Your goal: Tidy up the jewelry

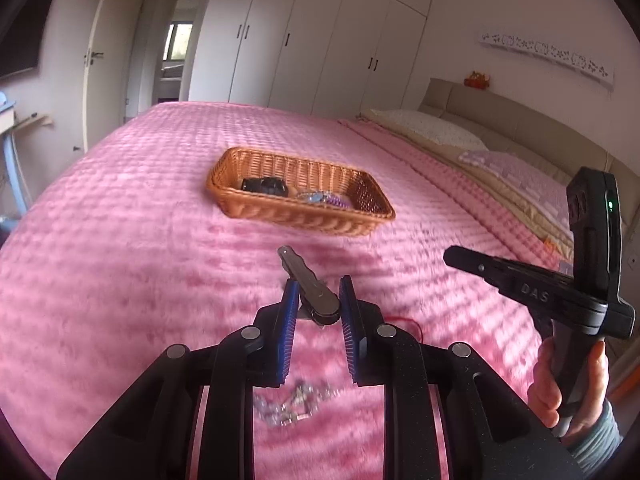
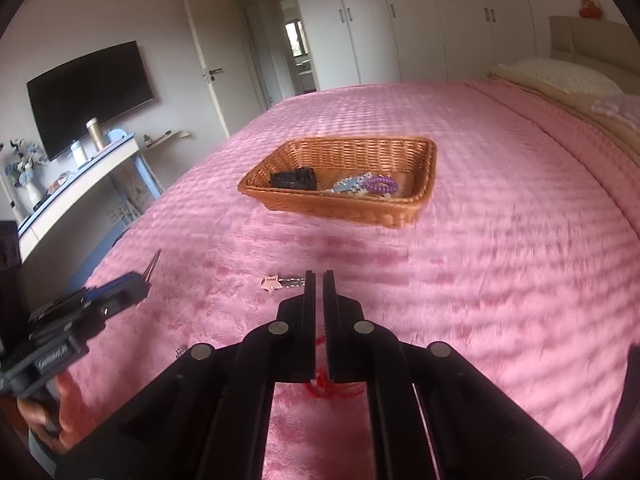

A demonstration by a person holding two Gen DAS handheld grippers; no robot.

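A pink quilted bedspread (image 1: 160, 208) covers a bed in a room with white wardrobes (image 1: 320, 32) and a wall-mounted television (image 2: 90, 96); a wicker basket (image 1: 360, 222) sits toward the middle of the bed holding a black item (image 1: 266, 186) and a purple coil bracelet (image 2: 380, 184). The left gripper (image 1: 319, 300), jaws narrow, pinches a grey metal clip (image 1: 308, 288) above a silvery chain (image 1: 294, 402) lying near the bed's near edge. The right gripper (image 2: 319, 312) is closed, a red cord (image 2: 332, 388) between its jaws, a key-like piece (image 2: 284, 281) just beyond.

A grey metal hair clip (image 1: 310, 290), perhaps a barrette, juts up tilted between blue pads; the wicker basket (image 1: 256, 206) holds a purple coil bracelet (image 2: 380, 183).
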